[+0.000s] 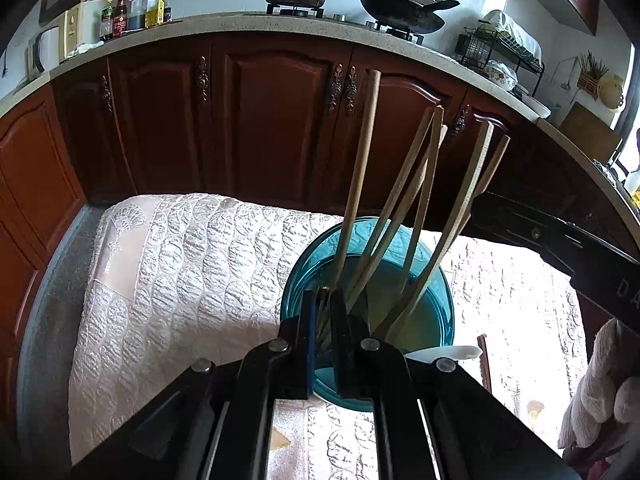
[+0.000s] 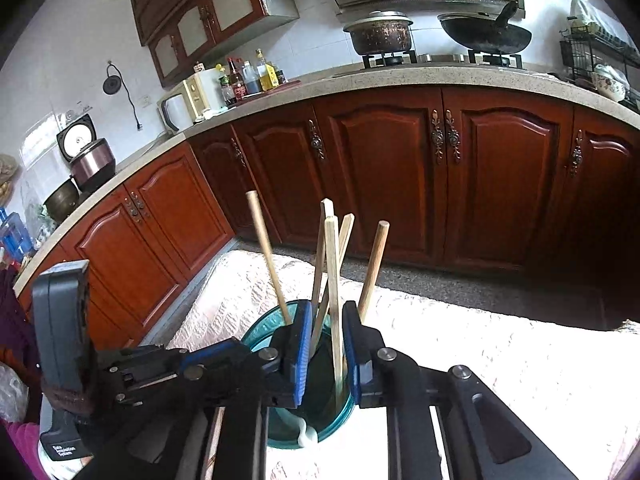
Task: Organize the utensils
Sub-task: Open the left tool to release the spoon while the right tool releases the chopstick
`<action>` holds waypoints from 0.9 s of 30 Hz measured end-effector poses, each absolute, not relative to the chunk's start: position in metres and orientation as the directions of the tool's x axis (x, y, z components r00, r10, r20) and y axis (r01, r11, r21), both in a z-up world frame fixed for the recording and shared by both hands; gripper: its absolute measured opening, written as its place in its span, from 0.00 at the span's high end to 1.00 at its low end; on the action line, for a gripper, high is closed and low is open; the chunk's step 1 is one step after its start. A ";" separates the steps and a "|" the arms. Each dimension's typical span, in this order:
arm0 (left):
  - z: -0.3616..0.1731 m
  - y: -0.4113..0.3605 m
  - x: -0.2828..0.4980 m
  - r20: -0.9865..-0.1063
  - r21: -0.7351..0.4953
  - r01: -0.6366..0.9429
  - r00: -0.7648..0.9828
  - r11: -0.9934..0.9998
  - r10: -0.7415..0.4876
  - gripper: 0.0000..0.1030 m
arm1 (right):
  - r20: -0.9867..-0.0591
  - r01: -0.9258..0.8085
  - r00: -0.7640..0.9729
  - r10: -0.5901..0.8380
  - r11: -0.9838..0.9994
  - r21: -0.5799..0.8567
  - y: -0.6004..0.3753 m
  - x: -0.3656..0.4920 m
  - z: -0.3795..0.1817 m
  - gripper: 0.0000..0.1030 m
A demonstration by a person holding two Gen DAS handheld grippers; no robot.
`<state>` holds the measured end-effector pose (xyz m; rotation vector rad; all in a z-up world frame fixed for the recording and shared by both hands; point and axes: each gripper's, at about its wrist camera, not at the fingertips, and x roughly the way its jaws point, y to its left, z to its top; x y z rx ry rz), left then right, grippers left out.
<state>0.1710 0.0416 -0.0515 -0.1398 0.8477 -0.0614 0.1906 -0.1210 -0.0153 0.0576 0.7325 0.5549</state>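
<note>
A teal glass cup (image 1: 424, 304) stands on a white quilted cloth (image 1: 180, 280) and holds several wooden utensils and chopsticks (image 1: 360, 184). My left gripper (image 1: 324, 300) sits over the cup's near rim, jaws narrow, with thin sticks between them; a firm grip cannot be told. In the right wrist view the cup (image 2: 280, 420) is just below my right gripper (image 2: 328, 316), whose jaws are slightly apart around a chopstick (image 2: 334, 280) without clearly touching it. A white spoon (image 1: 448, 354) lies at the cup's edge.
Dark red cabinets (image 2: 380, 168) run behind the cloth under a stone counter (image 2: 400, 76) with a pot (image 2: 380, 32), a wok (image 2: 484, 34), bottles (image 2: 248, 76) and a rice cooker (image 2: 88, 156). The other gripper's body (image 2: 60, 340) is close on the left.
</note>
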 end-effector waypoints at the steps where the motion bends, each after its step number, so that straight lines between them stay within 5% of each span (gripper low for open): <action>1: -0.051 0.041 0.170 -0.744 -0.147 0.000 0.659 0.989 -0.111 0.92 | -0.618 -0.458 0.608 0.497 0.856 0.238 -0.122 0.189 -0.015 0.77; 4: -0.046 0.040 0.164 -0.738 -0.154 0.009 0.664 0.988 -0.120 0.77 | -0.625 -0.456 0.609 0.488 0.860 0.228 -0.124 0.182 -0.015 0.75; 6: -0.044 0.041 0.159 -0.731 -0.163 0.008 0.670 0.987 -0.127 0.57 | -0.627 -0.456 0.608 0.487 0.861 0.226 -0.127 0.177 -0.015 0.75; 13: -0.029 0.036 0.142 -0.709 -0.163 0.015 0.693 0.987 -0.128 0.50 | -0.621 -0.446 0.612 0.489 0.863 0.239 -0.138 0.157 -0.011 0.69; 18: -0.019 0.031 0.123 -0.684 -0.148 0.007 0.722 0.989 -0.107 0.35 | -0.618 -0.434 0.623 0.480 0.869 0.237 -0.148 0.138 -0.007 0.68; 23: -0.015 0.024 0.107 -0.673 -0.121 0.014 0.734 0.993 -0.092 0.34 | -0.615 -0.417 0.642 0.458 0.881 0.221 -0.158 0.115 -0.006 0.55; 27: -0.015 0.017 0.094 -0.672 -0.118 0.022 0.734 0.993 -0.096 0.33 | -0.619 -0.407 0.656 0.433 0.893 0.193 -0.165 0.097 -0.005 0.55</action>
